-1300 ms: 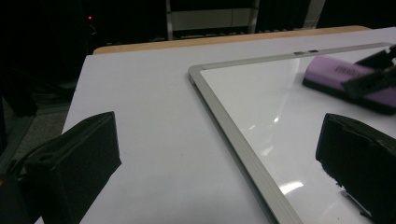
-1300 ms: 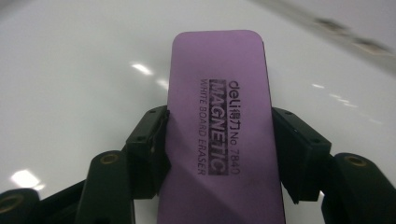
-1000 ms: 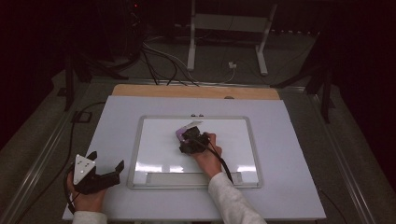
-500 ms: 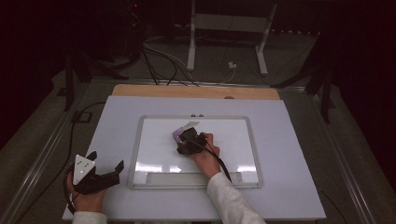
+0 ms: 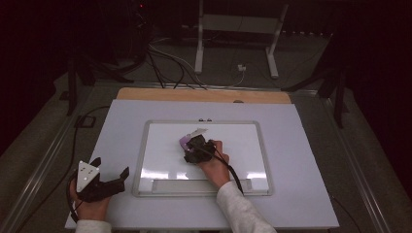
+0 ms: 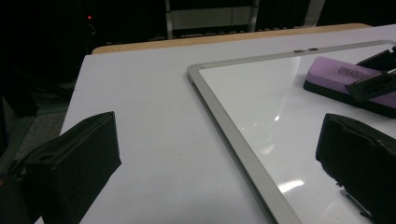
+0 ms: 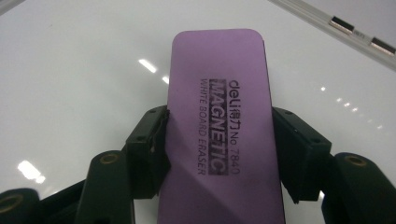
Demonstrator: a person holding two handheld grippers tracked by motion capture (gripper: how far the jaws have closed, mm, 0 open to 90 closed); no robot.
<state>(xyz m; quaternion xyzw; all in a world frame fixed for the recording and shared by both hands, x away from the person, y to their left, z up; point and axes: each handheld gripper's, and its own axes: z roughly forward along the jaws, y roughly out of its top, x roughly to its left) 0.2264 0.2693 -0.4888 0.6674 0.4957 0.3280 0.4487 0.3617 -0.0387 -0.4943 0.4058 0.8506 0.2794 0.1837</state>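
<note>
Much of the room beyond the counter (image 5: 301, 126) is lost in darkness in the high view; only a pale metal stand (image 5: 235, 29) and loose cables (image 5: 165, 63) on the floor can be made out there. The person's forearms are cut off by the bottom edge, the right one in a light sleeve (image 5: 240, 211). In the high view the purple eraser (image 5: 185, 141) is largely hidden under the right tongs (image 5: 194, 148) and the hand (image 5: 214, 162) behind them, so only a small purple corner is seen. It is shown plainly in the right gripper view: a flat, round-cornered purple block (image 7: 222, 126) with a matte top printed in dark letters, lying on the glossy white surface of the whiteboard (image 7: 70, 70), near the middle of the board and towards its far edge. It is pinched across its width by the right tongs, whose black jaws are pressed against its two long sides. In the left gripper view a black base is seen under the purple top (image 6: 341, 74), though the eraser's right end is cut off by the frame. The whiteboard (image 5: 155, 145) is framed in pale, rounded metal, with a tray along its near edge. The left tongs (image 5: 109, 177) are held spread apart over the smooth white counter, beside the board's near left corner, with nothing between the blunt black jaws.
</note>
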